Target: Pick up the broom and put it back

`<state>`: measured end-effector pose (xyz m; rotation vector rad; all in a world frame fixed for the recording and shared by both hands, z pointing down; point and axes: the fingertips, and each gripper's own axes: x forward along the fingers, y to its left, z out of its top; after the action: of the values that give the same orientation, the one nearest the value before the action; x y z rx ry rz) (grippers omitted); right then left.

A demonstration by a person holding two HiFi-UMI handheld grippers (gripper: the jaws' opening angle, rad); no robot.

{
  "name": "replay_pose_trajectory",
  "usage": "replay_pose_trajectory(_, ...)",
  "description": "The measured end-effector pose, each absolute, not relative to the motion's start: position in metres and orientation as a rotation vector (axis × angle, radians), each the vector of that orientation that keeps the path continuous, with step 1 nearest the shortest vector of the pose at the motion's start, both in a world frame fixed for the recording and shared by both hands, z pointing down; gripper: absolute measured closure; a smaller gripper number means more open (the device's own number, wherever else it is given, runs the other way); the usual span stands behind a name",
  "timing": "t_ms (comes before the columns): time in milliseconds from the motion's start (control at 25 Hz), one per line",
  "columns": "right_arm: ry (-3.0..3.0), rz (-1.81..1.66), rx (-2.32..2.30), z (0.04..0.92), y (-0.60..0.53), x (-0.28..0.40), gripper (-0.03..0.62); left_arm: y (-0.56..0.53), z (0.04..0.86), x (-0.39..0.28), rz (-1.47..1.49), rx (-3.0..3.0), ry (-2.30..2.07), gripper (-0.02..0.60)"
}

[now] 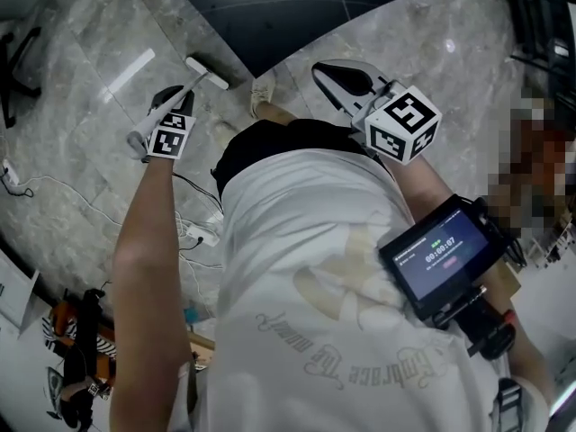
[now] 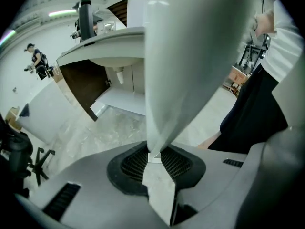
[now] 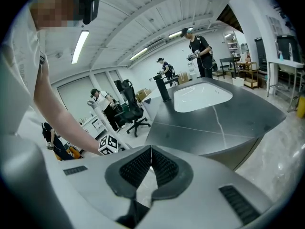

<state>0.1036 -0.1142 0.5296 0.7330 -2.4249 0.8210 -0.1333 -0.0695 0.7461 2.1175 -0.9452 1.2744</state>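
The left tongs (image 2: 153, 156) clamp the broom (image 2: 190, 56) by its handle; the right tongs (image 3: 151, 149) are closed and empty. Held at one spot, the long handle could swing and slip.

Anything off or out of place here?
Nothing spilled or broken. Only oddity: a white power strip and its cable lie loose on the floor by the person's legs. The broom sits tilted in the left gripper; the right gripper is shut, empty.

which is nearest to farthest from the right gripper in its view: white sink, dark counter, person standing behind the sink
1. dark counter, just ahead of right gripper
2. white sink, set in it, further back
3. person, beyond the sink, top right
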Motion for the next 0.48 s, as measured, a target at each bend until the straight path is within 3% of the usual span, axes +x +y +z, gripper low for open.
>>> replay_pose_trajectory(480, -2.508, 0.765, 0.724, 0.496, -0.080, 0.050, 0.576, -0.025, 0.667, -0.172, 1.149, 2.181, -1.038, 0.488)
